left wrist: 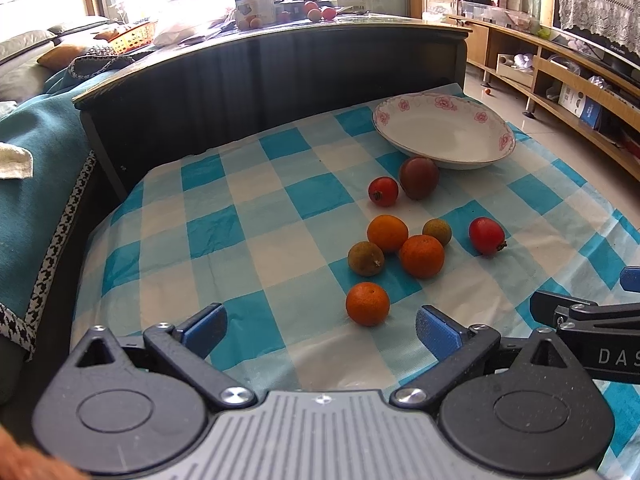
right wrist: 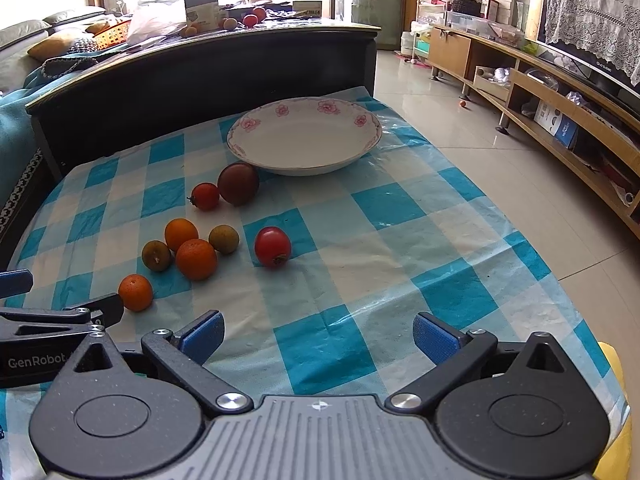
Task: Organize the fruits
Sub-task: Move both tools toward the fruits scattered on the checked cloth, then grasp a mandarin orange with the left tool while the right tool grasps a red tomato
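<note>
Several fruits lie loose on the blue-and-white checked cloth (left wrist: pixel 256 232): three oranges, the nearest one (left wrist: pixel 367 304) (right wrist: pixel 135 292), two small brown-green fruits (left wrist: pixel 365 258), two red fruits (left wrist: pixel 486 235) (right wrist: pixel 272 246) and a dark red-brown fruit (left wrist: pixel 419 177) (right wrist: pixel 238 183). An empty white bowl with pink flowers (left wrist: pixel 500 142) (right wrist: pixel 256 126) stands at the far side. My left gripper (left wrist: pixel 320 330) is open and empty, just short of the nearest orange. My right gripper (right wrist: pixel 318 338) is open and empty, near the front edge, to the right of the fruits.
A dark low table edge (left wrist: pixel 256 64) rises behind the cloth, with clutter and more fruit on top. A teal-covered sofa (left wrist: pixel 36 168) is at the left. Tiled floor (right wrist: pixel 500 168) and a long wooden cabinet (right wrist: pixel 560 120) lie to the right.
</note>
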Motion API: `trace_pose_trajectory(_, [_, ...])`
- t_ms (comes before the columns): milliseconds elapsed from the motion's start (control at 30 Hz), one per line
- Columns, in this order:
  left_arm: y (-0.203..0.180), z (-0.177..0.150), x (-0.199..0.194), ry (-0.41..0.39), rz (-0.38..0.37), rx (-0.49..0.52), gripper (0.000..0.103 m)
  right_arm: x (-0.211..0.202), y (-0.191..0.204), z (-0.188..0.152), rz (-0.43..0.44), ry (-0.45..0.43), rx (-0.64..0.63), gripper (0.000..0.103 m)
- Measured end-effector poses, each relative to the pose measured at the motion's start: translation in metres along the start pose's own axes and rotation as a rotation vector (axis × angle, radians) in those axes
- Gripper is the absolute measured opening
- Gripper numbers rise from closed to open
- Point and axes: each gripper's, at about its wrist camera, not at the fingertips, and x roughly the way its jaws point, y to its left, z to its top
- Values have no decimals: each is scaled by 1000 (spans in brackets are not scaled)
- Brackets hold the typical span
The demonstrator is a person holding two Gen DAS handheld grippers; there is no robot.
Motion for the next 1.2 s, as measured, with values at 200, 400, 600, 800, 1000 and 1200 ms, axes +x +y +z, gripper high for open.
trace_pose_trajectory(200, [-1, -2, 1, -10, 2, 27, 103, 2, 1, 0, 5, 5, -11, 95])
trace_pose_trajectory(400, [1, -2, 8, -1, -17, 31, 103, 8, 4, 2, 14, 22, -35, 93])
trace_pose_trajectory(600, [-3, -3, 13, -30, -32, 90, 103, 15, 3, 11, 35, 17, -80, 88])
trace_pose_trajectory(800, [-9, -1, 20, -43, -37, 130, 97, 25, -1, 22, 78, 21, -105, 82])
trace_pose_trajectory(1000, [-13, 1, 25, -50, -67, 154, 75, 37, -2, 28, 117, 23, -131, 73])
trace_pose_trajectory(1200, [-12, 1, 32, -35, -98, 140, 62, 48, 4, 35, 134, 5, -198, 64])
